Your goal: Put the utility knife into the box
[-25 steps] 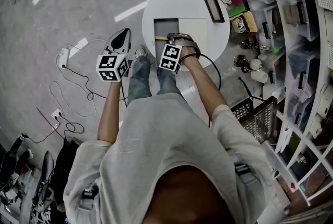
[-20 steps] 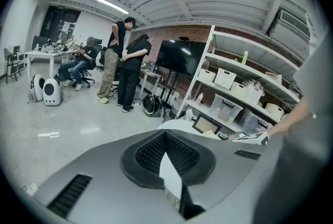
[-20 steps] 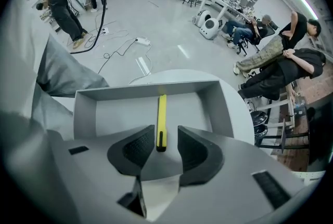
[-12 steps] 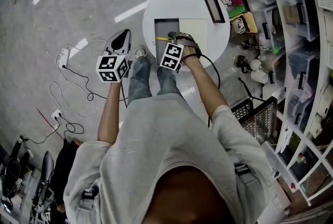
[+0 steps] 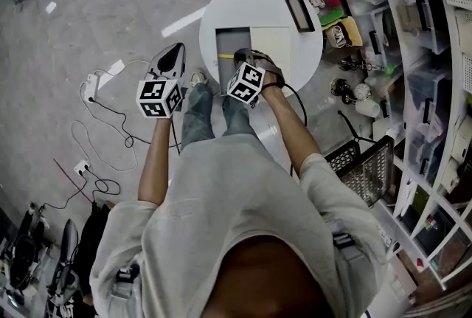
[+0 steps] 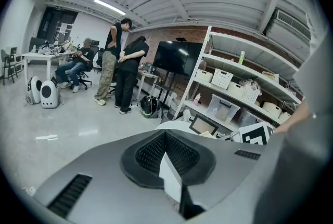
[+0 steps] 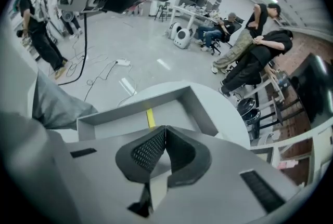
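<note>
A yellow utility knife (image 5: 226, 56) lies inside the open grey box (image 5: 234, 31), with a cream panel (image 5: 270, 47) just to the box's right, on a round white table (image 5: 258, 3) above grey floor. Left of the box, the left gripper (image 6: 165, 134) hangs with its jaws together and empty. Over the box, the right gripper's (image 7: 165, 129) jaws are closing on nothing. The knife is unmoved since a second ago.

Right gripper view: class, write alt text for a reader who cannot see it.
The right gripper is shut and empty, poised above an open grey box on a round white table. A yellow knife lies inside the box, just beyond the jaw tips.
</note>
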`<state>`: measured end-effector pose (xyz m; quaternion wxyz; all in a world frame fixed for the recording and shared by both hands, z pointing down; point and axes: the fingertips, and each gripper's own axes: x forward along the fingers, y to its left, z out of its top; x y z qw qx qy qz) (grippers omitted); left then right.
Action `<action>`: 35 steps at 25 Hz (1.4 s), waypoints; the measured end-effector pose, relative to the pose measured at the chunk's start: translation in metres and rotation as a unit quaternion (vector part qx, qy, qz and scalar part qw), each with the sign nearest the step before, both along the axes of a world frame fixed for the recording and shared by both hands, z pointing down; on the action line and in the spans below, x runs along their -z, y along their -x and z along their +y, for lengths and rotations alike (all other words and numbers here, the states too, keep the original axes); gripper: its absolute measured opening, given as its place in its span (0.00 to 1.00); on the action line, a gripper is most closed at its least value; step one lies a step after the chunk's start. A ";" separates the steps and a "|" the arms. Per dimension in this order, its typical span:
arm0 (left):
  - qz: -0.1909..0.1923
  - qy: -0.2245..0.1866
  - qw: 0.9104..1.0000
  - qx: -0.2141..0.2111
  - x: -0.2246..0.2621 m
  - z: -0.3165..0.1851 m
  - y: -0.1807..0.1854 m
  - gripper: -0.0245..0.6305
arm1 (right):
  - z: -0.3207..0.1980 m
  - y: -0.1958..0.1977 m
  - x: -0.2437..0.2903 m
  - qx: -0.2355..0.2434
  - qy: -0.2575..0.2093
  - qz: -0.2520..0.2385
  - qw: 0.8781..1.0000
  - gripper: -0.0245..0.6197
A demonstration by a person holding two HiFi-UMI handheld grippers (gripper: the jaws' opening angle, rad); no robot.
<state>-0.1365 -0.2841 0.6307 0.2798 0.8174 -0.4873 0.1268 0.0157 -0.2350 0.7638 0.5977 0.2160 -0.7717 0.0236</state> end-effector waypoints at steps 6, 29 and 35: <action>-0.001 -0.004 1.000 -0.003 0.004 0.000 -0.005 0.07 | -0.007 -0.002 0.017 -0.107 0.006 -0.087 0.990 0.09; -0.004 -0.057 0.998 -0.003 0.049 -0.022 -0.013 0.07 | -0.046 -0.037 0.110 -0.317 -0.068 -0.283 0.903 0.09; -0.005 -0.082 0.997 -0.003 0.071 -0.036 -0.014 0.07 | -0.067 -0.044 0.142 -0.316 -0.114 -0.300 0.893 0.09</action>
